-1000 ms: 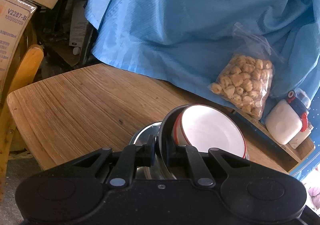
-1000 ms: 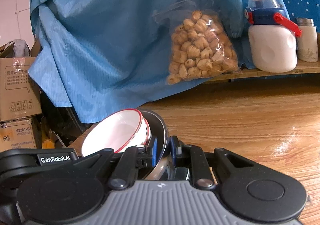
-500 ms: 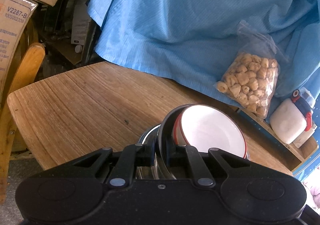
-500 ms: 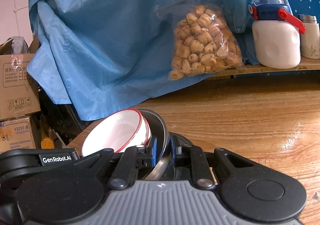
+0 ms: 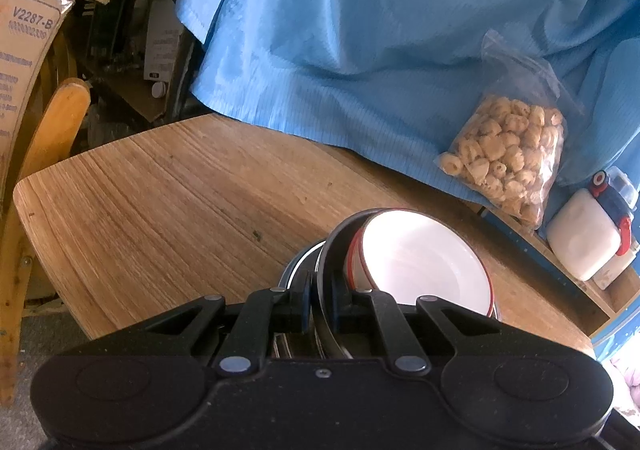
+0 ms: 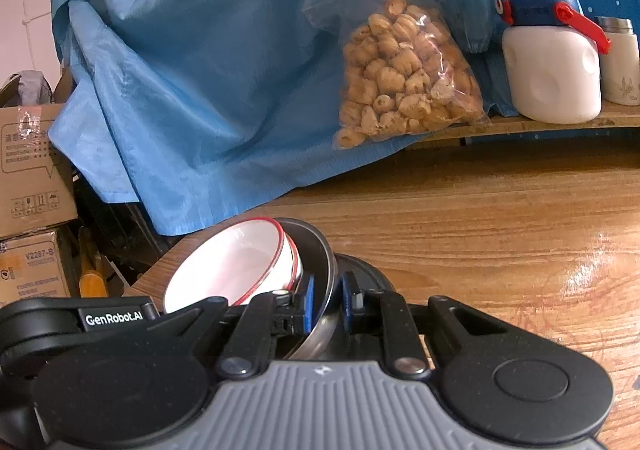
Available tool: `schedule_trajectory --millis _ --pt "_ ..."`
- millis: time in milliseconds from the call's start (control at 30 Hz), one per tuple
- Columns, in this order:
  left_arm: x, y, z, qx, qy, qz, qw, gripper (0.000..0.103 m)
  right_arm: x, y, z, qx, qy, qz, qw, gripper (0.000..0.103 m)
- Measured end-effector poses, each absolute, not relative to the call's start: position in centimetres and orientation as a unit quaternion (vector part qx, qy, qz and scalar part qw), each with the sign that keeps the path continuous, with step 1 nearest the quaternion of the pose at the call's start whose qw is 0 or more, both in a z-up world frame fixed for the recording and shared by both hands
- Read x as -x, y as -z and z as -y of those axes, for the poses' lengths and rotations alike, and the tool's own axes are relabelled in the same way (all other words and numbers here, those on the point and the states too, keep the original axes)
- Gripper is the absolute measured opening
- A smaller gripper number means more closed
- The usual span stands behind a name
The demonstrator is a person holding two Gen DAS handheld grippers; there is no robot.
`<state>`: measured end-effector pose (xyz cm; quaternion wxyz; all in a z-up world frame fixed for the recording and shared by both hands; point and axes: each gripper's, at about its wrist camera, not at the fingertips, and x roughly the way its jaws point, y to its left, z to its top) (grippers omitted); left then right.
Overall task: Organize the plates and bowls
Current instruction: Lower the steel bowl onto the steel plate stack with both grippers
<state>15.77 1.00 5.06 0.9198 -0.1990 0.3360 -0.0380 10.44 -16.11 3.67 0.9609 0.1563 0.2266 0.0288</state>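
A dark metal bowl (image 5: 334,246) holds two nested white bowls with red rims (image 5: 420,262). My left gripper (image 5: 320,304) is shut on the metal bowl's left rim. My right gripper (image 6: 326,300) is shut on the metal bowl's (image 6: 320,250) right rim, with the white bowls (image 6: 228,270) to its left. The stack is tilted and held just above the wooden table (image 5: 160,210), over a dark round plate (image 6: 368,270) under it. The left gripper's body shows at the lower left of the right wrist view.
A blue cloth (image 5: 380,30) hangs behind the table. A clear bag of snacks (image 6: 404,78) and a white bottle with a red strap (image 6: 552,62) stand on a low shelf at the back right. Cardboard boxes (image 6: 28,170) and a wooden chair (image 5: 48,138) are left of the table.
Both grippers have lifted with the bowl stack and drawn back a little, so the table, bag and bottle sit lower and farther away in both views. The grip has not changed.
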Motion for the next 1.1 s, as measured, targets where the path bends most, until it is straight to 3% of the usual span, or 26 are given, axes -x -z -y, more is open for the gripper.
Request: schedule_trajectory --millis 867,1100 --pt "-15.87 -4.83 -0.7 0.191 0.042 -0.333 0.922 0.008 -10.41 -3.5 16.35 -0.157 -0.028 -0.227 0.961 0.018" --pt "-15.69 -4.95 -0.58 0.176 0.039 -0.328 0.927 0.016 -10.36 -3.51 16.23 -0.152 -0.024 -0.228 0.962 0.018"
